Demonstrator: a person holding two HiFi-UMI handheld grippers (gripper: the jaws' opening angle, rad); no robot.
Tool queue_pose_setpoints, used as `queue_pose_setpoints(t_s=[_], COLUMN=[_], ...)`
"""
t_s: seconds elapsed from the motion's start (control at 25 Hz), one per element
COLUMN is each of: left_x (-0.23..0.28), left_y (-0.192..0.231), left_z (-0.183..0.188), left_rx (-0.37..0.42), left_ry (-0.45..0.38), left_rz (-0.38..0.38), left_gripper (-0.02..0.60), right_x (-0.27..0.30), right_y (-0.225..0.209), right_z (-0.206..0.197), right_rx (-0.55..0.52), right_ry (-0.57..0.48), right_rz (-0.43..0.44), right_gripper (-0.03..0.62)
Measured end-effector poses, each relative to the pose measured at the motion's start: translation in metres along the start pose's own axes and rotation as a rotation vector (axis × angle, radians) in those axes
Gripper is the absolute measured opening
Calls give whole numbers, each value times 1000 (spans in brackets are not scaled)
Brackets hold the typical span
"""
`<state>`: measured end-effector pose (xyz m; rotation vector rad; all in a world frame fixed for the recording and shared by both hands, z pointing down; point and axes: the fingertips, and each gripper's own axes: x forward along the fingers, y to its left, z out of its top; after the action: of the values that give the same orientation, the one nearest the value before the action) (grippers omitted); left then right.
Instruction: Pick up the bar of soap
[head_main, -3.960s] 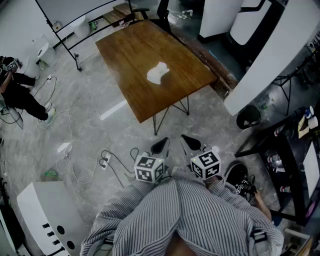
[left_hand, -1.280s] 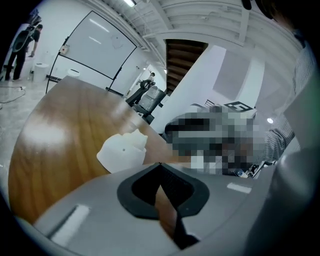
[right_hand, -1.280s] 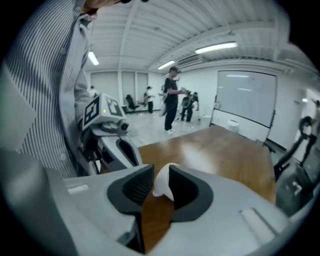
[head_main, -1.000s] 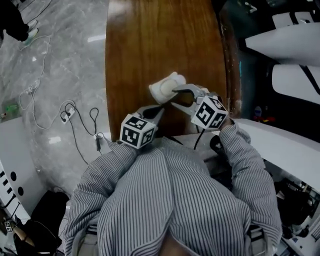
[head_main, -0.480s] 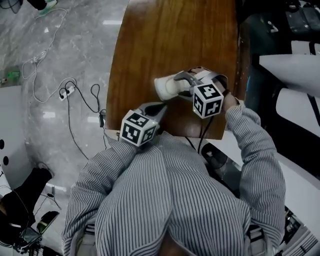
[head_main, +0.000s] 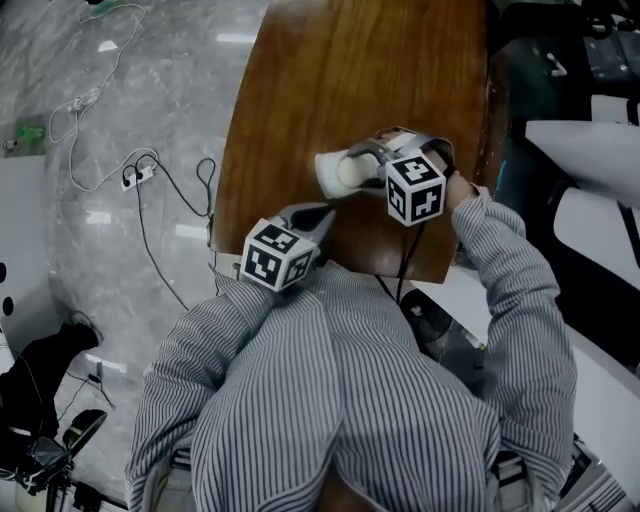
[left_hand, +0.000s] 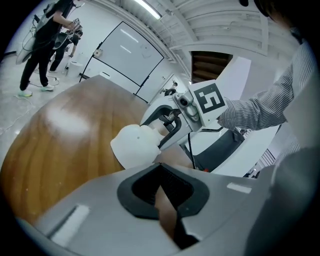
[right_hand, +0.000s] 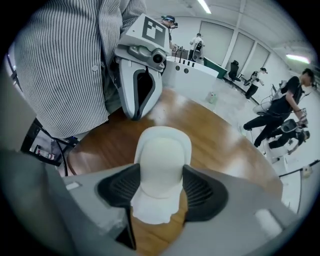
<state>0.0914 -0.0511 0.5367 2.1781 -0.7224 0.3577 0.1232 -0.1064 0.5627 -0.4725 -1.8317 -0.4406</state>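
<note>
Right gripper view recorded the bar of soap (right_hand: 161, 160) lying flat on the wooden table (right_hand: 225, 140), its domed white body directly between the two dark pads (right_hand: 117, 189) of the right gripper (right_hand: 161, 192). That claw's jaws were opening as I looked. They were spread wide, with the soap between them and the pads close along its flanks. I could not confirm firm pressure on either side, so I rated the bar as straddled, not gripped. Head view placed the soap near the table's near edge, toward the right corner, with the claw reaching in from the right. The left gripper (head_main: 308, 215) hung just beside the soap, with its tips pointed toward the bar but apart from it. Its jaws were drawn to a narrow slit and held nothing. I judged the step in hand to be seating the jaws before the grasp. The pads should sit low, on the broader base and not on the rounded dome, where a squeeze would likely push the bar out upward. The bar should be centred so both pads meet it together; otherwise one pad would shove it across the smooth wood toward the edge. I expected a slick surface, so the jaws should close slowly and evenly and the lift go straight up. The left claw had no part in this and was best kept clear.
</note>
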Motion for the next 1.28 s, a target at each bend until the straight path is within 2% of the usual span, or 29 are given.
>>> queue_pose_setpoints(t_s=[0.24, 0.4, 0.52, 0.64, 0.76, 0.92, 1.08, 1.2, 1.28], left_x=[-5, -15, -24, -27, -30, -34, -38, -39, -37], left_y=[6, 7, 5, 5, -1, -14, -29, -39, -46], left_z=[9, 20, 34, 60, 78, 103, 123, 118, 110], left_rx=[6, 47, 82, 126, 166, 231, 238, 237, 241], left_ry=[-7, -9, -20, -32, -47, -83, -118, -97, -77], left_rz=[-9, -31, -56, -94, -117, -156, -183, -208, -222], left_gripper=[2, 2, 2, 2, 2, 2, 2, 2, 2], right_x=[2, -8, -34, -65, -90, -126, -156, -167, -171], right_y=[-3, -3, -8, -18, -16, -11, 3, 20, 31], right_z=[0, 6, 15, 15, 20, 42, 57, 65, 66], right_rx=[23, 108, 302, 568, 769, 1025, 1211, 1309, 1344], right_ry=[50, 53, -29, -149, -253, -459, -615, -715, -746], right_rz=[-23, -112, -228, -405, -565, -787, -969, -1061, -1105], right_gripper=[255, 255, 255, 255, 255, 255, 255, 255, 255])
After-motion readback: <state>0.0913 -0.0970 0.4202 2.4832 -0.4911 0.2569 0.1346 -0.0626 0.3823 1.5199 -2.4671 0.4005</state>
